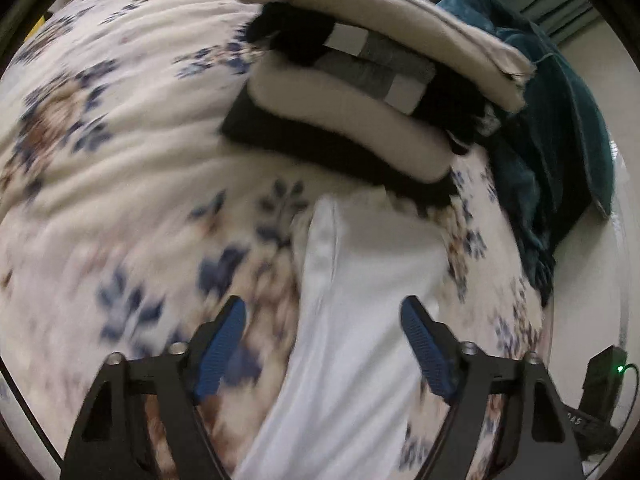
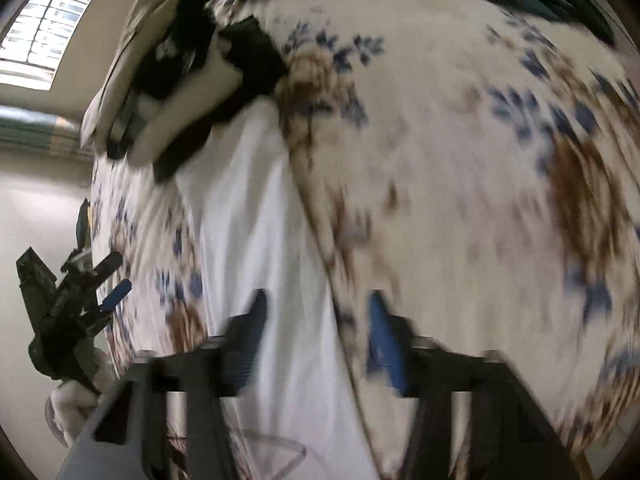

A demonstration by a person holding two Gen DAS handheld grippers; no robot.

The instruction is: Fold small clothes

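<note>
Currently both tools are empty: left gripper [image 1: 322, 320] has its jaws spread wide, poised over the white garment [image 1: 352, 320], nothing between the blue pads [image 1: 218, 350]. Right gripper [image 2: 316, 336] also looks spread over the same garment, straddling its right edge, though blur makes any contact impossible to call. Garment lies as a long strip on the floral bedspread [image 1: 120, 140], far end touching or tucked under the folded stack [image 1: 360, 92]. My read: between folds, or lining up for the next grasp. Next move calls for each tool to pinch a near corner or edge, then carry it toward the stack. Left view alone shows the stack's layers and the teal cloth [image 1: 560, 128] beyond it. Right view alone shows the other gripper from outside, left of the garment, and a window [image 2: 48, 28].
</note>
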